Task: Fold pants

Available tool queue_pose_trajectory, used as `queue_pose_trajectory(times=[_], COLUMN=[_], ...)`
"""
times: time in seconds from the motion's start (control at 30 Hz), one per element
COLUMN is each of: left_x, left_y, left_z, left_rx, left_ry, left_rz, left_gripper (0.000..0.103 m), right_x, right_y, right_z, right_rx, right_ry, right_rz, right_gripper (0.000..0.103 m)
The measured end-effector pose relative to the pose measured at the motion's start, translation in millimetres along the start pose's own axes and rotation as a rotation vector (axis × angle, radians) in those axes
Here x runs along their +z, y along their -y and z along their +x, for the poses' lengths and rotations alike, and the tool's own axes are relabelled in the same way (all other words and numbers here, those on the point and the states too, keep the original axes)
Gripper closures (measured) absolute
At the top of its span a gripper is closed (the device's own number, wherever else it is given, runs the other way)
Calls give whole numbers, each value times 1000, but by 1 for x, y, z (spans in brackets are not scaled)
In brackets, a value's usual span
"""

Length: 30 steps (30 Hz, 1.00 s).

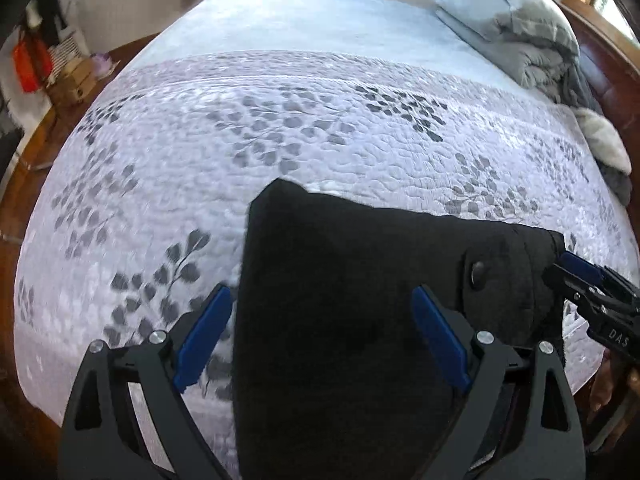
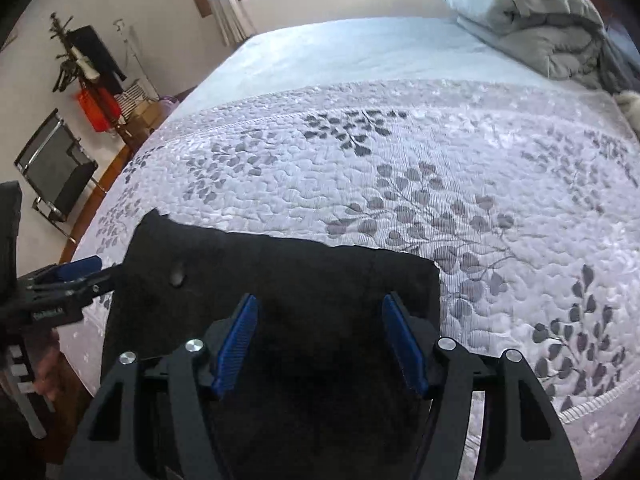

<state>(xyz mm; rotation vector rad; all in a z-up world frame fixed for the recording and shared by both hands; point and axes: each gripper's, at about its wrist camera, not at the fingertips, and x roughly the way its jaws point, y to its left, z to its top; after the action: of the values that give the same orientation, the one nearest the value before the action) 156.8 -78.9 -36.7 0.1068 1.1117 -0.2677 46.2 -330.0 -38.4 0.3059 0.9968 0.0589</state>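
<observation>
The black, soft-napped fabric pants [image 1: 360, 300] [image 2: 276, 296] lie folded into a compact block at the near edge of a bed, one upper corner raised to a point. A dark round button [image 1: 478, 272] [image 2: 177, 278] shows on the top layer.

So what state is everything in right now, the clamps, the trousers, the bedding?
Left gripper: open, over the pants.
Right gripper: open, over the pants.
Black fabric pants: flat on the bed, button showing.
Grey quilted leaf-print bedspread: spread smooth.
Grey duvet: folded at the bed's far corner.
</observation>
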Motion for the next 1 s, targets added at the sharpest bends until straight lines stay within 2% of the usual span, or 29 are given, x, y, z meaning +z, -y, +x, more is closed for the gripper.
queue_pose_trajectory(times=[0.1, 0.17, 0.23, 0.37, 0.5, 0.7, 0.87, 1.0], left_x=[4, 4, 3, 1, -8, -45, -72, -83], left_y=[-2, -10, -18, -24, -37, -47, -38, -31], left_z=[25, 36, 41, 29, 3, -20, -22, -2], left_rx=[-20, -41, -70, -55, -72, -71, -22, -29], left_ry=[-71, -97, -118, -100, -64, -60, -55, -110], left_rz=[-17, -44, -64, -61, -71, -72, -43, -28], left_gripper=[10, 4, 4, 5, 5, 5, 5, 5], right_x=[-1, -3, -5, -6, -12, -54, -87, -98], right_y=[16, 23, 24, 20, 18, 6, 1, 9], right_z=[16, 25, 32, 32, 0, -30, -28, -11], right_rx=[-5, 17, 19, 2, 30, 94, -22, -17], right_ry=[-38, -54, -66, -67, -6, -44, -86, -129], right_rz=[48, 63, 64, 49, 53, 12, -16, 31], right_gripper=[37, 38, 37, 37, 37, 37, 37, 36])
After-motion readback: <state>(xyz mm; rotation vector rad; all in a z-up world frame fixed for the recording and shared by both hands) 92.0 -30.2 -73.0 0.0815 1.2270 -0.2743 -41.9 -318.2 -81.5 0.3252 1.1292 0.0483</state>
